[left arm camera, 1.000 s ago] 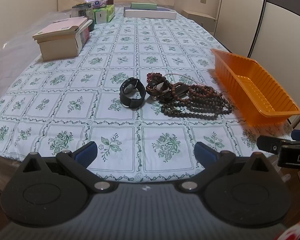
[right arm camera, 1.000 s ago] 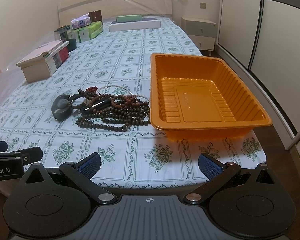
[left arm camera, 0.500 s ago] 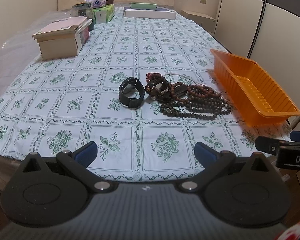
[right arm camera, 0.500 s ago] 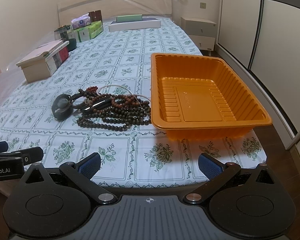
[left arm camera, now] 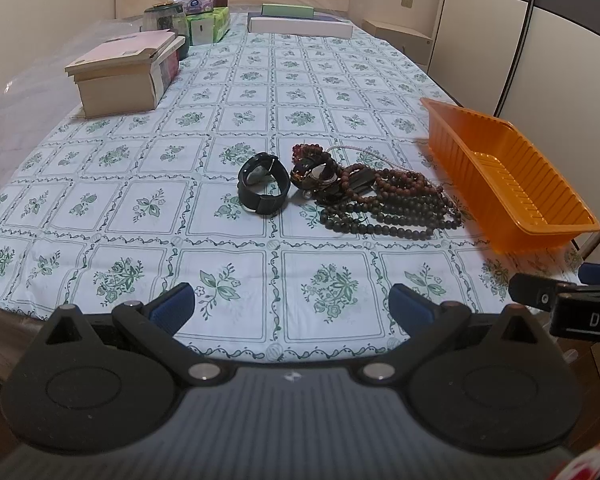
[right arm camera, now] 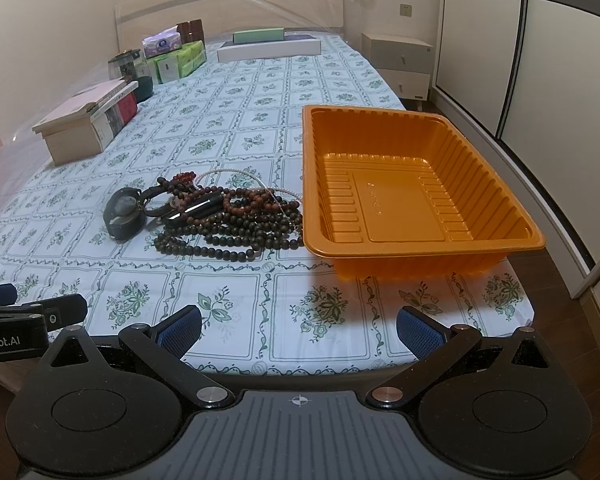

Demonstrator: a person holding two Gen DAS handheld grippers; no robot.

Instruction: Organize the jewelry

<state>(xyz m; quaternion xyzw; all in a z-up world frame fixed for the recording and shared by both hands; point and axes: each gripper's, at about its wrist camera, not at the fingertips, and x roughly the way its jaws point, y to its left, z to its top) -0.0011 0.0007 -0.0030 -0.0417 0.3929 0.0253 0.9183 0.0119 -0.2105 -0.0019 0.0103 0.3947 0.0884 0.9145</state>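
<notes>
A pile of brown bead necklaces and bracelets (left arm camera: pixel 384 204) lies on the floral cloth, with a black watch (left arm camera: pixel 263 189) at its left. The pile (right arm camera: pixel 236 224) and the watch (right arm camera: pixel 123 213) also show in the right wrist view. An empty orange tray (right arm camera: pixel 416 248) stands right of the pile; it shows in the left wrist view too (left arm camera: pixel 460 160). My left gripper (left arm camera: pixel 292 304) is open and empty at the near edge, short of the jewelry. My right gripper (right arm camera: pixel 300 326) is open and empty at the near edge, short of the tray.
A beige box with books (left arm camera: pixel 120 80) stands at the far left. Tissue packs and a jar (left arm camera: pixel 188 20) and flat white boxes (left arm camera: pixel 300 26) lie at the far end. A nightstand (right arm camera: pixel 400 64) and wardrobe doors (right arm camera: pixel 540 80) are on the right.
Both grippers stay open and nearly still. The left wrist view has drifted back very slightly; the jewelry and tray have not moved.
</notes>
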